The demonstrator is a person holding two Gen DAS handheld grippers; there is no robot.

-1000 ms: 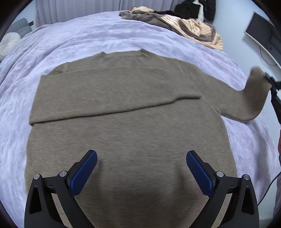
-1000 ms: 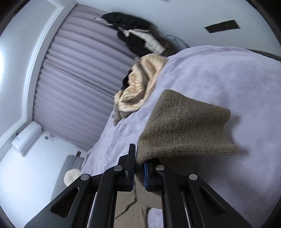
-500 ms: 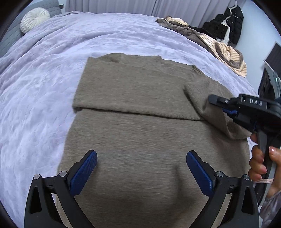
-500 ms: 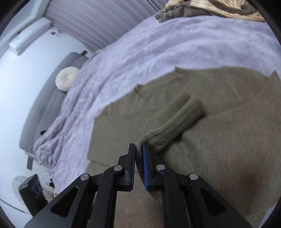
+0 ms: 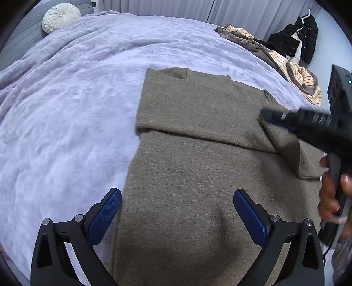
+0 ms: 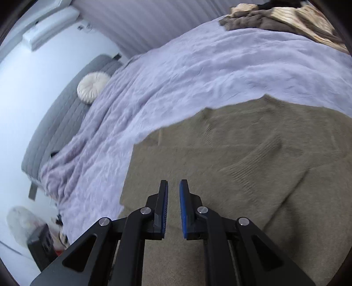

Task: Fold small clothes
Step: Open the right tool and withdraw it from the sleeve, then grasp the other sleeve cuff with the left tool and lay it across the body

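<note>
An olive-brown knit sweater (image 5: 198,158) lies flat on the lilac bedspread (image 5: 66,105). Its left sleeve is folded across the chest. Its right sleeve (image 5: 286,145) lies slanted over the right side of the body, ribbed cuff (image 6: 244,169) inward. My left gripper (image 5: 177,209) hovers over the sweater's lower part, wide open and empty. In the left wrist view my right gripper (image 5: 264,114), held by a hand (image 5: 330,198), hangs above the folded sleeve's end. Its pads (image 6: 173,198) stand a narrow slit apart with no cloth between them.
A pile of striped and brown clothes (image 5: 281,59) lies at the bed's far right edge. Dark garments (image 5: 299,37) hang behind it. A round white cushion (image 5: 60,15) rests against the grey headboard (image 6: 66,114). A black box (image 5: 338,92) stands right of the bed.
My right gripper carried the right sleeve in from the bed's side, laid it over the sweater's body and let it go. The left wrist view has shifted left across the sweater.
</note>
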